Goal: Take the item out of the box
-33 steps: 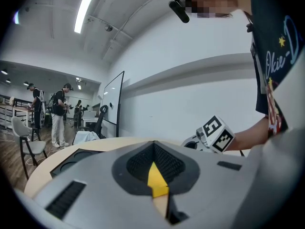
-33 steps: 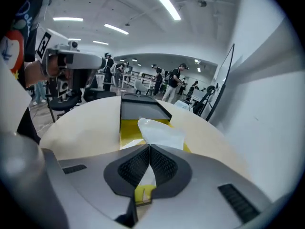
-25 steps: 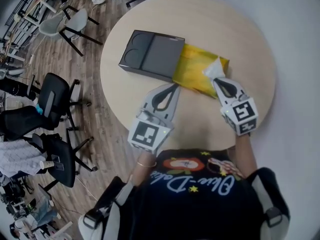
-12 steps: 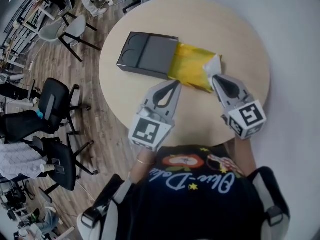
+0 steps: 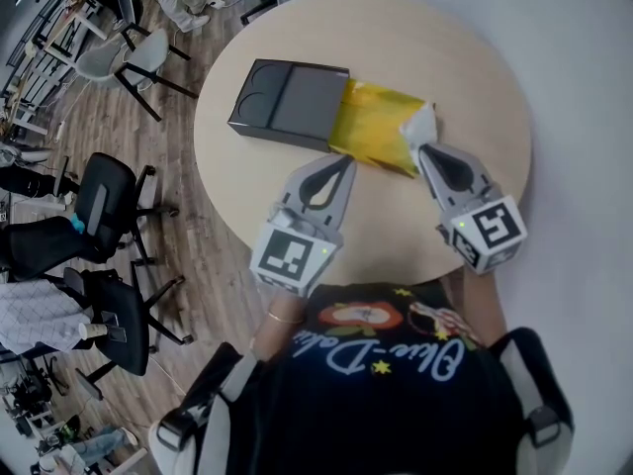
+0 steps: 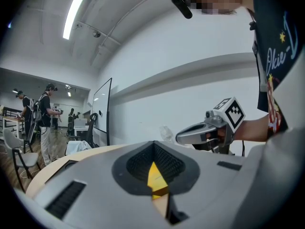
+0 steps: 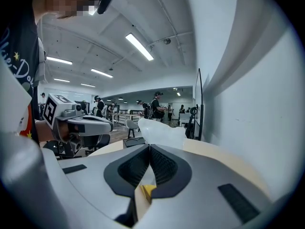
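Note:
A flat black box (image 5: pixel 287 102) lies on the round wooden table (image 5: pixel 465 67). A yellow packet (image 5: pixel 374 135) sticks out of its right end. The packet's clear plastic end (image 5: pixel 416 126) rises between the jaws of my right gripper (image 5: pixel 423 150), which is shut on it; in the right gripper view the clear plastic (image 7: pixel 159 130) stands up just past that gripper's (image 7: pixel 149 146) tips. My left gripper (image 5: pixel 345 162) is shut at the packet's near edge, beside the box mouth, with nothing seen between its tips. In the left gripper view, yellow (image 6: pixel 155 178) shows through the jaw window.
Black office chairs (image 5: pixel 109 196) and grey chairs (image 5: pixel 129 47) stand on the wood floor left of the table. A white wall runs to the right. People stand far off in the room (image 6: pixel 45 120). The table's near edge lies just under both grippers.
Little has changed: both grippers stay shut at the packet. The packet's clear end stands a bit higher in the right gripper, and the view has shifted slightly.

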